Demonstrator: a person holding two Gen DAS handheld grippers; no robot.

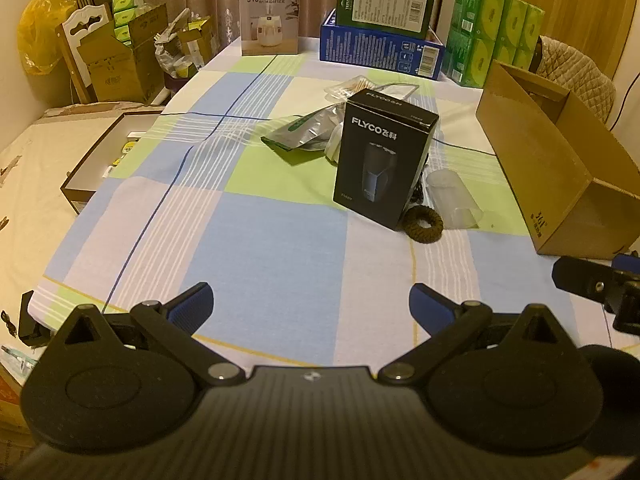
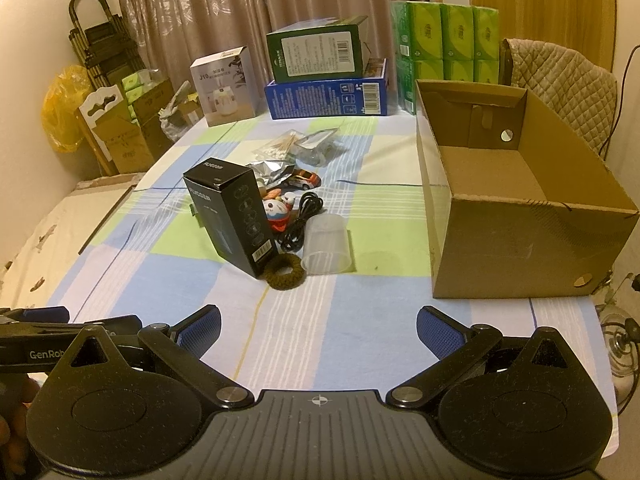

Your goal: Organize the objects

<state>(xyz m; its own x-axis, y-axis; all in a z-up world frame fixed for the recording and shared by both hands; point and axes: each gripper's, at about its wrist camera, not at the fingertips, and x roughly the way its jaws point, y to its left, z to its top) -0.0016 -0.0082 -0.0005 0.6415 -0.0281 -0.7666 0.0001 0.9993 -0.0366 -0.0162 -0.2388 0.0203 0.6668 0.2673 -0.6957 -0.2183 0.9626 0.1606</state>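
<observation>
A black FLYCO box [image 1: 382,162] [image 2: 232,216] stands upright mid-table. Beside it lie a brown hair tie [image 1: 423,225] [image 2: 285,273], a clear plastic cup on its side [image 1: 454,199] [image 2: 326,245], a black cable [image 2: 301,222], a Doraemon figure [image 2: 279,210], a toy car [image 2: 304,179], foil packets [image 1: 308,132] and cotton swabs [image 2: 280,147]. An open cardboard box [image 2: 516,208] [image 1: 560,168] sits at the right, empty. My left gripper [image 1: 311,306] and right gripper [image 2: 319,330] are both open and empty, above the near table edge.
The table has a checked cloth [image 1: 256,240]. At the back stand a humidifier box [image 1: 270,16], a green box on a blue box [image 1: 380,36], and green tissue packs [image 1: 496,32]. A shallow brown tray [image 1: 104,156] lies at the left. Cartons and a chair crowd the left corner.
</observation>
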